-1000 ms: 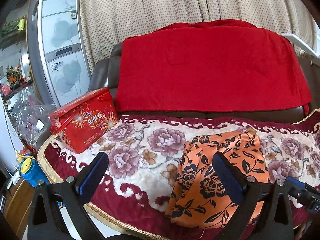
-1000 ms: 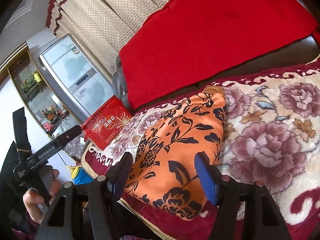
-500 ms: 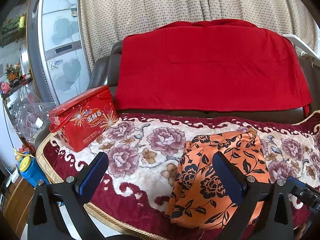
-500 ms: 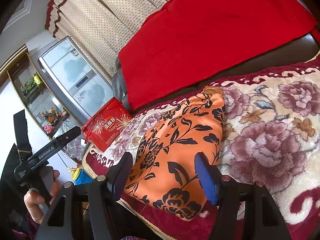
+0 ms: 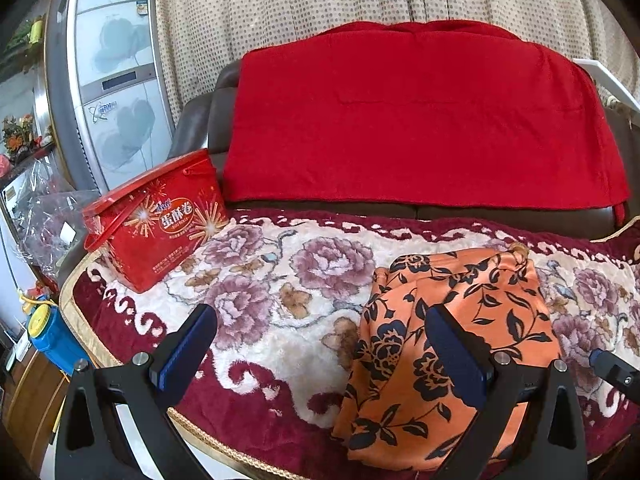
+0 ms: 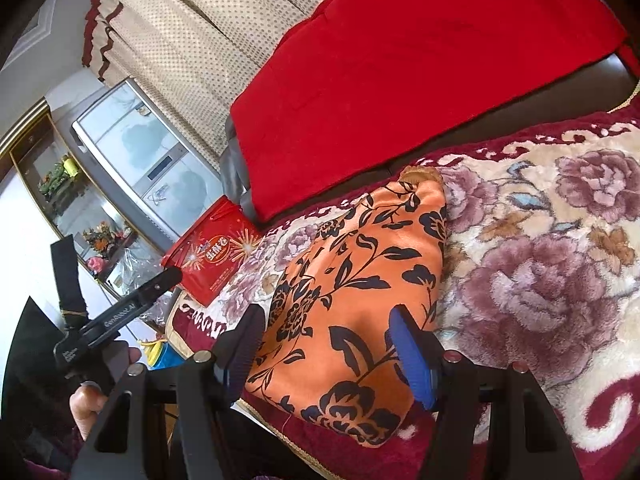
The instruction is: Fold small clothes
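Note:
An orange garment with black flowers (image 5: pixel 452 344) lies folded on the flowered sofa blanket (image 5: pixel 280 280), near the front edge. It also shows in the right wrist view (image 6: pixel 360 288). My left gripper (image 5: pixel 320 344) is open and empty, held before the sofa edge with its right finger over the garment's left side. My right gripper (image 6: pixel 328 344) is open and empty, its fingers astride the garment's near end; whether they touch it I cannot tell. The left gripper's handle and the hand on it (image 6: pixel 96 344) show at the left of the right wrist view.
A red snack box (image 5: pixel 156 220) stands at the blanket's left end. A red cloth (image 5: pixel 420 120) drapes the sofa back. A fridge (image 5: pixel 116 88) and shelves stand left. A blue and yellow toy (image 5: pixel 48 336) sits below the sofa's left corner.
Both views have shifted only slightly. The garment lies as before and both grippers stay open.

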`<act>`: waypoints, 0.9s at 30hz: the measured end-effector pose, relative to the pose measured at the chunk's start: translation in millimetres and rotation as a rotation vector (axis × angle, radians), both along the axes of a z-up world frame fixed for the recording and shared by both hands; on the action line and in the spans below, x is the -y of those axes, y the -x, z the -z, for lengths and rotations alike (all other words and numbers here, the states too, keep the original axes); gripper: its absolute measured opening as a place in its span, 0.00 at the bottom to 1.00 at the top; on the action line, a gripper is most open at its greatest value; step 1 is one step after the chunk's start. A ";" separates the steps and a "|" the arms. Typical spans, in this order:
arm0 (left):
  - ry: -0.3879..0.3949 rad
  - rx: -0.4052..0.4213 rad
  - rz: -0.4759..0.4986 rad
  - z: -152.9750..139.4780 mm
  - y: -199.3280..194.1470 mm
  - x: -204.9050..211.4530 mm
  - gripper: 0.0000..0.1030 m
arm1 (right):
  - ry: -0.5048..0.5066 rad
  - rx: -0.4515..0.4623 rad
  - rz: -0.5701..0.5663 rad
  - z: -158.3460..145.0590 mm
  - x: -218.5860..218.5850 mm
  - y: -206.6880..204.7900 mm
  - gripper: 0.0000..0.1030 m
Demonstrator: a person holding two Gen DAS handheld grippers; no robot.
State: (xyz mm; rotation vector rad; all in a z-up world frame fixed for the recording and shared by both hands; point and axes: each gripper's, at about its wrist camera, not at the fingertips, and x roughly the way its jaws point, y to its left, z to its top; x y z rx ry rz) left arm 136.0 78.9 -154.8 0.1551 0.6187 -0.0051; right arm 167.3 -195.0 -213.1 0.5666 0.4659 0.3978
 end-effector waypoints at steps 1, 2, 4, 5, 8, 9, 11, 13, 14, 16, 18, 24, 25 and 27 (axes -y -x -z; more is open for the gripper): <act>0.001 -0.003 0.000 1.7 -2.6 -0.7 1.00 | -0.003 -0.004 0.000 0.8 0.1 -1.2 0.66; 0.003 -0.006 0.001 3.8 -5.8 -1.3 1.00 | -0.004 -0.008 0.000 1.8 -0.2 -2.3 0.66; 0.009 -0.009 0.003 7.4 -12.0 -3.0 1.00 | -0.001 -0.014 0.003 3.0 -0.9 -4.6 0.66; 0.011 -0.011 0.003 9.0 -15.0 -3.9 1.00 | -0.001 -0.017 0.004 3.8 -0.8 -5.9 0.66; 0.019 -0.019 0.002 14.8 -25.0 -7.1 1.00 | -0.013 -0.029 0.010 7.5 0.3 -10.0 0.66; 0.021 -0.021 0.001 17.1 -28.5 -8.6 1.00 | -0.015 -0.032 0.014 8.6 0.7 -11.3 0.66; 0.023 -0.028 -0.002 21.2 -34.2 -11.3 1.00 | -0.018 -0.040 0.020 10.5 1.7 -15.4 0.66; 0.025 -0.042 0.000 26.6 -41.0 -14.8 1.00 | -0.025 -0.048 0.022 12.1 2.5 -19.3 0.66; 0.023 -0.051 0.000 29.7 -44.5 -16.4 1.00 | -0.031 -0.054 0.019 13.3 3.0 -21.8 0.66; 0.021 -0.073 0.007 36.3 -51.9 -19.1 1.00 | -0.040 -0.072 0.014 15.5 4.5 -27.1 0.66; 0.030 -0.103 0.029 44.3 -60.6 -21.6 1.00 | -0.044 -0.089 0.006 16.5 6.5 -33.7 0.73; 0.317 -0.378 0.198 91.6 -104.3 -38.5 1.00 | -0.105 -0.146 -0.025 18.7 21.5 -57.7 0.74; 0.363 -0.421 0.214 100.3 -109.1 -41.6 1.00 | -0.116 -0.164 -0.031 19.6 24.0 -63.8 0.74; 0.424 -0.490 0.239 119.1 -116.6 -47.8 1.00 | -0.142 -0.198 -0.060 22.4 27.6 -77.4 0.75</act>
